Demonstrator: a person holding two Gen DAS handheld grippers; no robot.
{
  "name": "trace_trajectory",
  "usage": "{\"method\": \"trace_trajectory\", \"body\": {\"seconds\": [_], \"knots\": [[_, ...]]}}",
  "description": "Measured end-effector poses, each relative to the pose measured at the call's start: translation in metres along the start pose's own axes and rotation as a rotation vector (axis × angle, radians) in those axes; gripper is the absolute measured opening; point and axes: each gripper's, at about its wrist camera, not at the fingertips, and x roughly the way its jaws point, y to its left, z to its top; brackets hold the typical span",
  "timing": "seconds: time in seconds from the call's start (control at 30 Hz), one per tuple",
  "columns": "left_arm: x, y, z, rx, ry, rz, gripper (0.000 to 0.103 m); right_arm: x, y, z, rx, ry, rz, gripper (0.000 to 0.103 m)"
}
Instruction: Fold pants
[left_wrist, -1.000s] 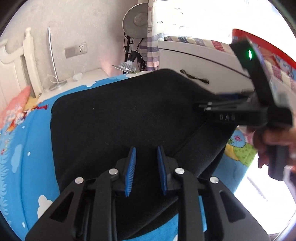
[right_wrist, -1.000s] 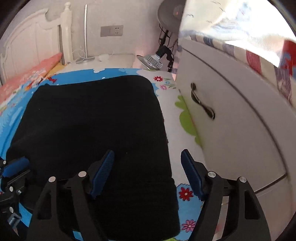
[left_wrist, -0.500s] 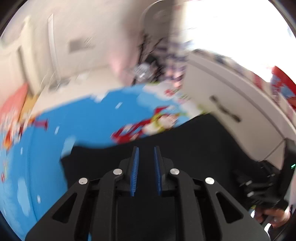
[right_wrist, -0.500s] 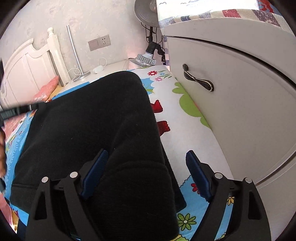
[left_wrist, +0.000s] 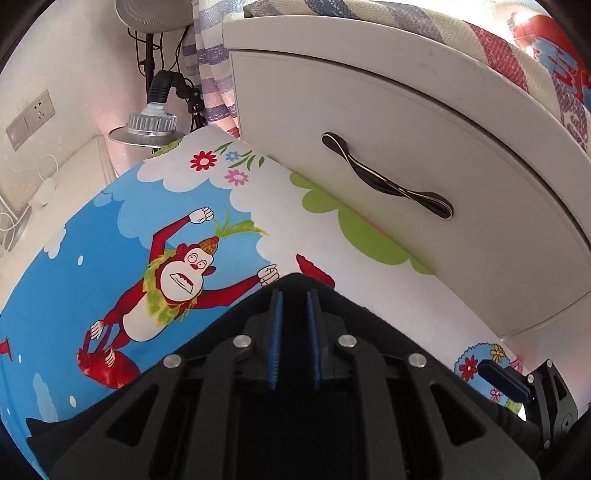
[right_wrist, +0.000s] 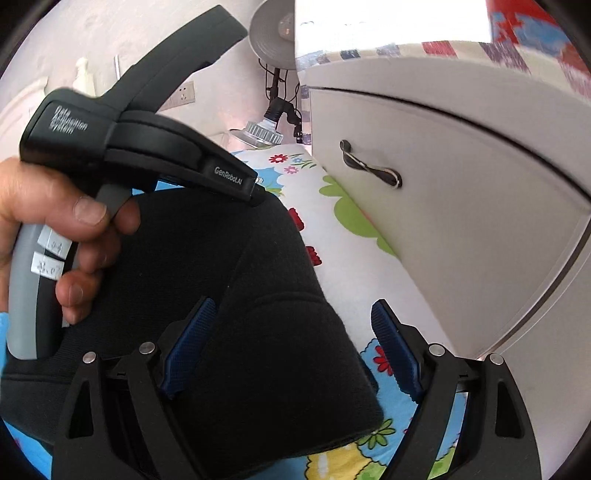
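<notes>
Both claws work over the bed. Largest in sight is the white cabinet (right_wrist: 461, 206) at the right, with a dark curved handle (right_wrist: 369, 168) on its drawer front. Beside it lies the cartoon bedsheet (left_wrist: 129, 236), blue and white with a red monkey and flowers. On the sheet rest the black pants (right_wrist: 258, 295), already folded over into a thick bundle at the near side, their right edge close to the cabinet.

The left gripper (left_wrist: 294, 334) has just been closing; its blue pads are nearly together and pinch a peak of the black cloth. A hand (right_wrist: 48, 236) holds its grey handle at the left. The right gripper (right_wrist: 291, 350) has just been opening; its jaws stand wide apart, one on each side of the folded edge, not pressing it.
</notes>
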Motion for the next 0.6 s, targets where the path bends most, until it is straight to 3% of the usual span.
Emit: {"method": "trace_trajectory", "body": {"seconds": [0.17, 0.2, 0.23, 0.3, 0.4, 0.47, 0.6], "knots": [[-0.007, 0.004, 0.0, -0.025, -0.042, -0.021, 0.019, -0.001, 0.002, 0.0, -0.018, -0.007, -0.008, 0.081], [-0.014, 0.003, -0.001, -0.024, -0.06, -0.023, 0.031, -0.001, 0.002, 0.0, -0.016, -0.007, -0.006, 0.082], [-0.025, 0.001, -0.002, -0.035, -0.083, -0.005, 0.05, -0.002, 0.002, -0.001, -0.013, -0.007, -0.006, 0.082], [-0.065, 0.001, -0.011, -0.081, -0.199, 0.017, 0.069, -0.004, 0.004, -0.001, -0.017, -0.007, -0.014, 0.083], [-0.115, 0.005, -0.043, -0.116, -0.285, 0.049, 0.069, -0.005, 0.005, 0.0, -0.02, -0.005, -0.025, 0.084], [-0.141, 0.015, -0.078, -0.17, -0.31, 0.122, 0.069, -0.005, 0.004, 0.002, -0.025, -0.004, -0.026, 0.086], [-0.156, 0.049, -0.145, -0.314, -0.254, 0.209, 0.067, -0.013, 0.001, 0.01, -0.04, 0.006, -0.011, 0.088]]}}
